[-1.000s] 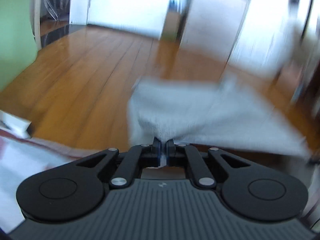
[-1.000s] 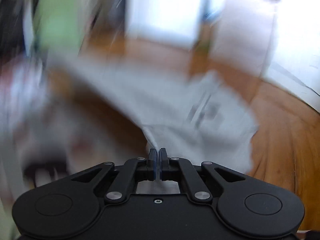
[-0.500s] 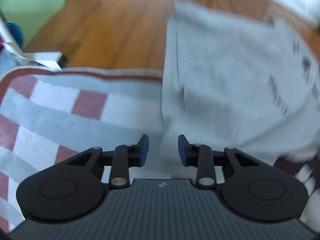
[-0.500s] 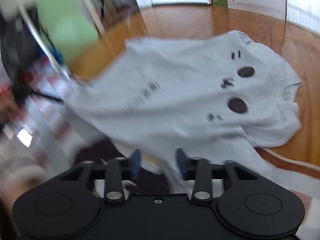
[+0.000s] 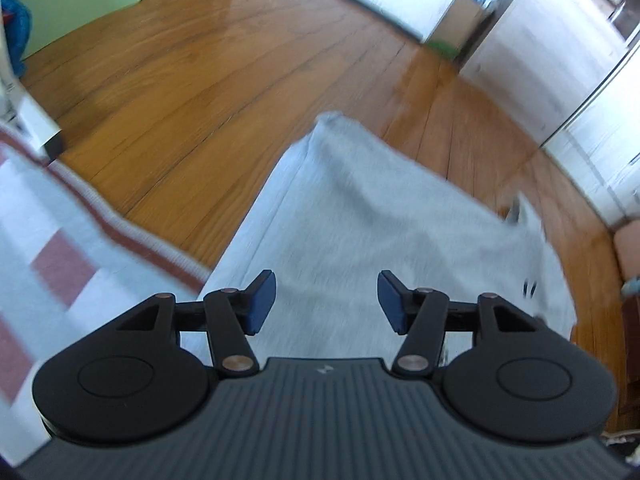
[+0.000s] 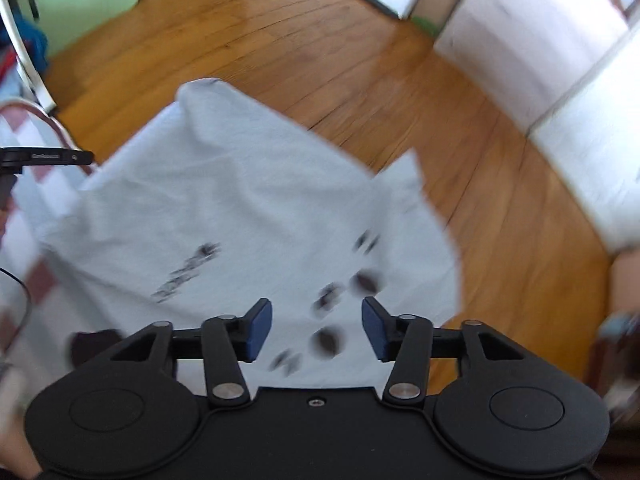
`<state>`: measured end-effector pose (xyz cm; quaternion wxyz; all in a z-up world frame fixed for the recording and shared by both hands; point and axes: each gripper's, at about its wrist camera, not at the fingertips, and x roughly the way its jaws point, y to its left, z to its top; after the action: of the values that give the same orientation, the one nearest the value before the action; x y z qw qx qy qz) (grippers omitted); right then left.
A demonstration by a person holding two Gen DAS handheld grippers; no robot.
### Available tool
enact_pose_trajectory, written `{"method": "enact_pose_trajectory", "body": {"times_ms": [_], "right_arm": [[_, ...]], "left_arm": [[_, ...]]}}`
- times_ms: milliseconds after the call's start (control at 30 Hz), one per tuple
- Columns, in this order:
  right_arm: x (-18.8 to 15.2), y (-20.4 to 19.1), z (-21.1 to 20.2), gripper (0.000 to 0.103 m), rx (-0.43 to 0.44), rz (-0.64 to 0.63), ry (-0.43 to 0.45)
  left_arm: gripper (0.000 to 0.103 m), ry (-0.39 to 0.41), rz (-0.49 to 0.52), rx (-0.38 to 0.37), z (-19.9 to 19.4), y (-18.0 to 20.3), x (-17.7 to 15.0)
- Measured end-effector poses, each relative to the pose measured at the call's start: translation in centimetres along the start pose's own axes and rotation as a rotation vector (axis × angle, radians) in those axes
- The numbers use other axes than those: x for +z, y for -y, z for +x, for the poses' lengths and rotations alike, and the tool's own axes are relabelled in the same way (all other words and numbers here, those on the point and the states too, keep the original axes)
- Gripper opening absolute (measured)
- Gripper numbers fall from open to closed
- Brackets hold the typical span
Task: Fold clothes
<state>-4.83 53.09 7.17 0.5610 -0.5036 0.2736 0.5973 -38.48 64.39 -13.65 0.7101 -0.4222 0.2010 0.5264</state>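
Released, grey T-shirt lies beneath both wide-spread grippers.

A pale grey cotton T-shirt bears blurred black print marks. The woven blanket is checked white and brick red. Glossy wooden floor is honey-orange. Tool pads are dark blue.

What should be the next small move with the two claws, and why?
Probably lower both claws to the near edge of the grey T-shirt and pinch it there. The left claw and right claw are both open and hold nothing, while the shirt lies spread, not yet folded, partly on the checked blanket and partly on the wooden floor.
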Motion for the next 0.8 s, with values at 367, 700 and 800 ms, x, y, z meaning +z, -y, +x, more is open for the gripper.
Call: {"method": "enact_pose_trajectory", "body": {"times_ms": [367,700,800], "right_arm": [[-1.6,13.2,18.5,0.054,0.269,0.428,-0.045],[1.0,20.4,28.8,0.07,0.386,0.89,0.098],[2.9,20.4,33.1,0.071,0.374,0.968,0.101]], "left_arm": [[0.056,-0.012,0.038,-0.041,9.9,-2.8,-2.3],[0.056,0.039,0.045,-0.114,13.5,-0.9,-1.0],[0.056,0.034,0.085,-0.07,14.0,-0.9,-0.7]]}}
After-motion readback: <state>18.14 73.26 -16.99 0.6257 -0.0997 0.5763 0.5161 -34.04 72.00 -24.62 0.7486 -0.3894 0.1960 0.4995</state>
